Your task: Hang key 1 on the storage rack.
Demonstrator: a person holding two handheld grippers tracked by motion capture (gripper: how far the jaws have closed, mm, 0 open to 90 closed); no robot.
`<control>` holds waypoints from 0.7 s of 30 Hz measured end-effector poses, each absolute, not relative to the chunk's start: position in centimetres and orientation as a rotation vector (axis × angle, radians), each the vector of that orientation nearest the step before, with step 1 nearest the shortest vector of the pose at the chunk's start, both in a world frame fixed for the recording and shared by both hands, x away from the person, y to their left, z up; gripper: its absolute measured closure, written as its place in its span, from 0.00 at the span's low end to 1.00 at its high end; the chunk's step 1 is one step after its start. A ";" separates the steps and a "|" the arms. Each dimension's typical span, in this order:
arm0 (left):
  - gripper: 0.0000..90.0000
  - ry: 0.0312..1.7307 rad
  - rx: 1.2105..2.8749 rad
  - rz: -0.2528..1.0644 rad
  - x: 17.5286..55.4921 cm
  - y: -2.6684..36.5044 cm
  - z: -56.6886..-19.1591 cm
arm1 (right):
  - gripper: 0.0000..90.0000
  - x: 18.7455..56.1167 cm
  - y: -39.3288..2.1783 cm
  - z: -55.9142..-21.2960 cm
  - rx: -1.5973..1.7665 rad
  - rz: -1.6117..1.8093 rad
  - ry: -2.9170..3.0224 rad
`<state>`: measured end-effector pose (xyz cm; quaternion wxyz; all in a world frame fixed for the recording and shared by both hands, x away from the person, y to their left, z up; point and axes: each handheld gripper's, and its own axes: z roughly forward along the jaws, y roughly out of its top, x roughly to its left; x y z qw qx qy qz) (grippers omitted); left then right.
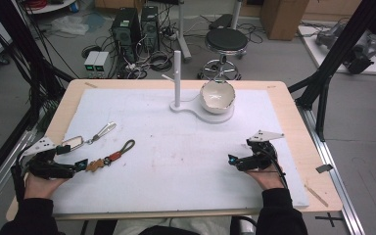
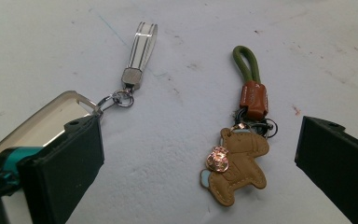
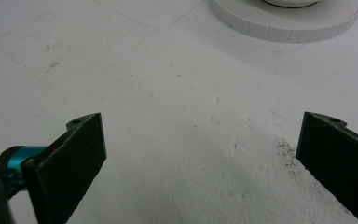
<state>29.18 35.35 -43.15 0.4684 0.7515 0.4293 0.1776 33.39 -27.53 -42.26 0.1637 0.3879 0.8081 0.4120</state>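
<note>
Looks like nothing's started: both keychains, the bear one (image 2: 235, 165) and the clear one (image 2: 42, 123), lie on the counter (image 1: 176, 161) near left, the left gripper (image 1: 81, 164) and right gripper (image 1: 231, 160) jaws wide open, empty.

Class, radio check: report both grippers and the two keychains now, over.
Left gripper open, bear keychain between its jaws, ungripped. Right gripper open, nothing between its jaws. Clear-tag keychain partly behind the left jaw. Nothing in the way.
</note>
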 end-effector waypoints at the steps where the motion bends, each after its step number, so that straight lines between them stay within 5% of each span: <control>1: 0.02 1.054 1.844 0.435 29.2 35.4 -43.2 | 0.01 33.4 -27.6 -42.3 1.104 1.175 2.300; 21: 0.02 1.048 1.854 0.438 29.3 35.1 -43.1 | 0.01 33.4 -27.1 -42.6 1.084 1.163 2.314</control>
